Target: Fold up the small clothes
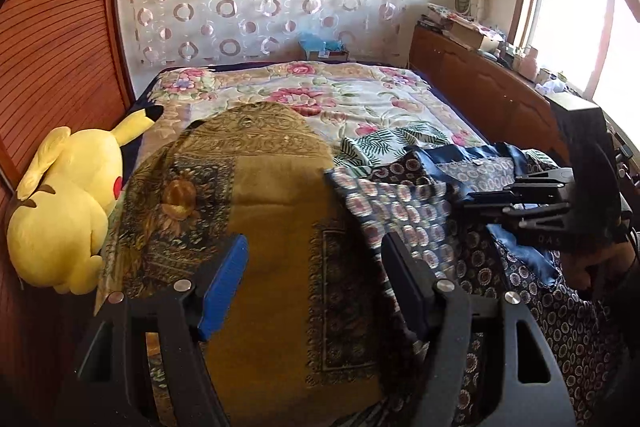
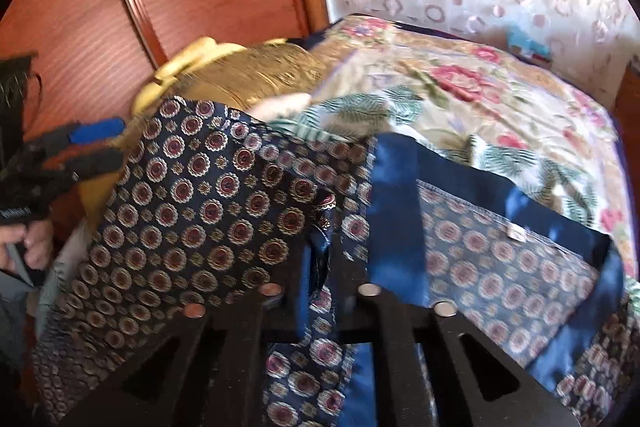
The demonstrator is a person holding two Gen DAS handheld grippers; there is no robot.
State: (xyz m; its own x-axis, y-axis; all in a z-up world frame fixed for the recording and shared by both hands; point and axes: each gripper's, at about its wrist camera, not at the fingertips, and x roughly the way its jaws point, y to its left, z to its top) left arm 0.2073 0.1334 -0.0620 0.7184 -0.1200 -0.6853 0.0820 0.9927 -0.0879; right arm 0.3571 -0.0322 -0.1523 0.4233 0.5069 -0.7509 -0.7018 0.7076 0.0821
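A navy garment with a round medallion print and blue satin trim lies bunched on the bed's near right; it fills the right wrist view. My left gripper is open and empty, with blue pads, above an ochre patterned cloth; it also shows at the left of the right wrist view. My right gripper is shut on a fold of the navy garment and lifts it; it shows at the right of the left wrist view.
A yellow Pikachu plush lies at the bed's left edge by a wooden wardrobe. A white garment with green leaves lies behind the navy one on the floral bedspread. A cluttered wooden sideboard runs along the right.
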